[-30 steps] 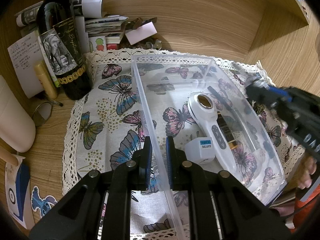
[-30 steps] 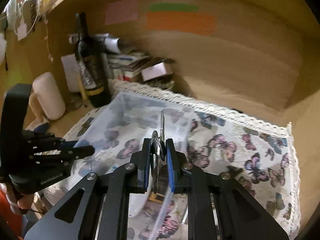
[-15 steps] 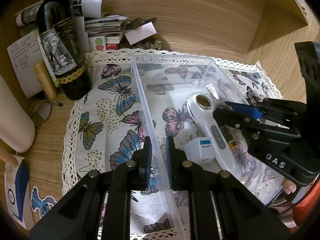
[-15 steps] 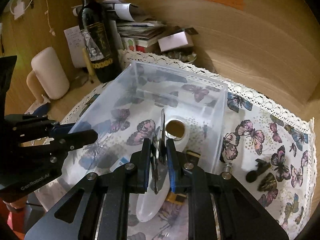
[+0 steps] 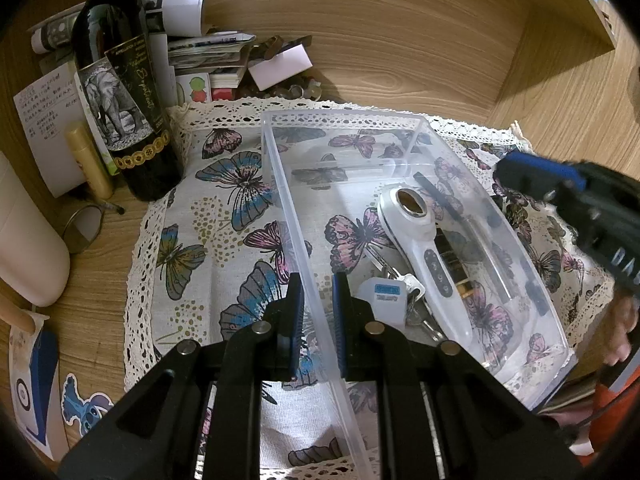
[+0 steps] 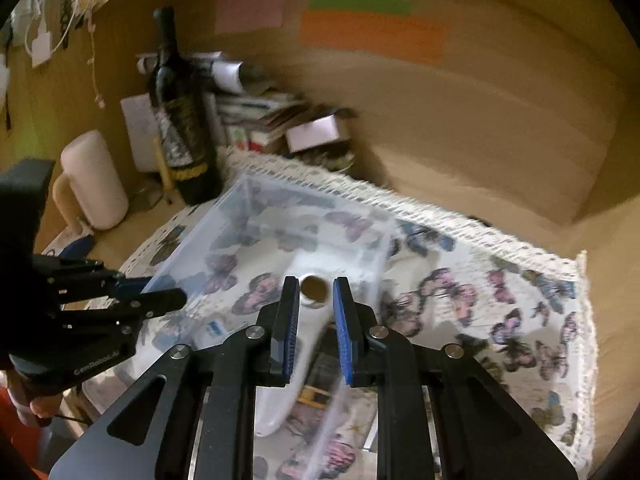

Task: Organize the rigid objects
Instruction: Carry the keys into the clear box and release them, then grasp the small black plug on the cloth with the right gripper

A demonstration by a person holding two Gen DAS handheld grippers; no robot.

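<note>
My left claw [image 5: 318,284] is clenched on the near long wall of a clear plastic bin [image 5: 280,184], one blue pad outside the wall and one inside. I judge this grip is there to keep the light bin from sliding while things go in. The bin sits on a lace-edged butterfly cloth [image 5: 224,240] spread over the wooden worktop [image 5: 92,280]. A wine bottle [image 5: 120,100] and a heap of papers stand behind it, well clear of the work. Inside the bin, gathered toward my end, a white handheld device [image 5: 424,248] lies lengthwise. Just beside it are a white plug adapter [image 5: 384,300], a bunch of keys [image 5: 420,314] and a dark tube with gold bands [image 5: 452,264]. They overlap, so I cannot tell exactly which ones touch. My right claw [image 6: 315,286] hovers above the bin's opposite long wall, pointing down toward the device. Its jaws have just been easing apart, and now it is released, with only a narrow gap and nothing between its pads. The right view is blurred, so small things on the cloth beyond the bin cannot be made out. Judging by the filled bin and the empty claw, the next step is to fetch whatever loose item remains.
</note>
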